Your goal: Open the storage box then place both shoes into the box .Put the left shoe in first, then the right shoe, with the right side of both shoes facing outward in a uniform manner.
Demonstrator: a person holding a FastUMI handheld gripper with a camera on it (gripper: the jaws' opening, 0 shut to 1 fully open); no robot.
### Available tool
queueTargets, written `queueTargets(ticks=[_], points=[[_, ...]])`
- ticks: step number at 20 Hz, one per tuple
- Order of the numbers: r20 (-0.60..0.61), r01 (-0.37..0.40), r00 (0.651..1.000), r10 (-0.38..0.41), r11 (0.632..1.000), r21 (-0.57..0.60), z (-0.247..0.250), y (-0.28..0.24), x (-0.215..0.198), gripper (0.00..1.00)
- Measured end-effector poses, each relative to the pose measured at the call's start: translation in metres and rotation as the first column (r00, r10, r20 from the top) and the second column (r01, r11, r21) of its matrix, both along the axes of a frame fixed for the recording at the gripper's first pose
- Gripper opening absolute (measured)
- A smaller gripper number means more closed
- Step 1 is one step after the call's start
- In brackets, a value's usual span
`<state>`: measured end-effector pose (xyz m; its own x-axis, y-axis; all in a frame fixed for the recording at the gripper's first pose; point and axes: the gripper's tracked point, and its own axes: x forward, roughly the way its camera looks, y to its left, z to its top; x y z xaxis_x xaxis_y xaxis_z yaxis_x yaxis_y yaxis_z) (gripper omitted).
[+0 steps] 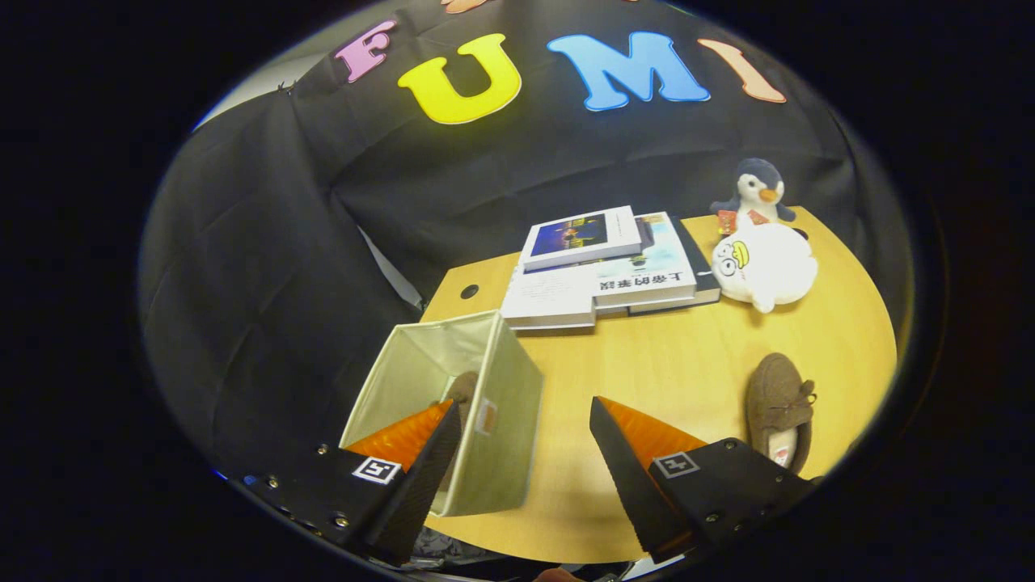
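The gripper (524, 420) stands wide open at the bottom of the frame, its two fingers spread well apart and holding nothing. Its left finger lies across the open mouth of the storage box (501, 420), a pale fabric box with its lid off, sitting at the lower left of the wooden table (687, 364). Inside the box, just past that finger's tip, a small part of a brown shoe (463, 386) shows against the inner wall; how it is turned cannot be told. The right finger hangs over bare tabletop, just beside the box's right wall. The second brown shoe (779, 408) lies on the table at the lower right, to the right of that finger and well apart from the box, its opening toward the near edge of the table. In the upper middle, beyond the box, is a stack of books (606, 271). To their right a white plush toy (764, 265) rests on the table, with a penguin plush (756, 194) just behind it at the far edge.
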<state>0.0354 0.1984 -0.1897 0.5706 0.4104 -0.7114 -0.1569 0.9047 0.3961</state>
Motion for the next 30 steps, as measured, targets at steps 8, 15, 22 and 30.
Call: queueTargets(ticks=[8, 15, 22, 30], points=[[0.009, 0.058, 0.998, -0.057, 0.987, -0.148, -0.025, -0.103, -0.003, 0.98], [-0.008, 0.104, 0.994, -0.108, 0.969, -0.226, -0.053, -0.176, -0.014, 0.98], [-0.049, 0.135, 0.987, -0.154, 0.951, -0.279, -0.088, -0.236, -0.027, 0.98], [-0.117, 0.087, 0.984, -0.137, 0.930, -0.357, -0.142, -0.274, -0.039, 0.98]])
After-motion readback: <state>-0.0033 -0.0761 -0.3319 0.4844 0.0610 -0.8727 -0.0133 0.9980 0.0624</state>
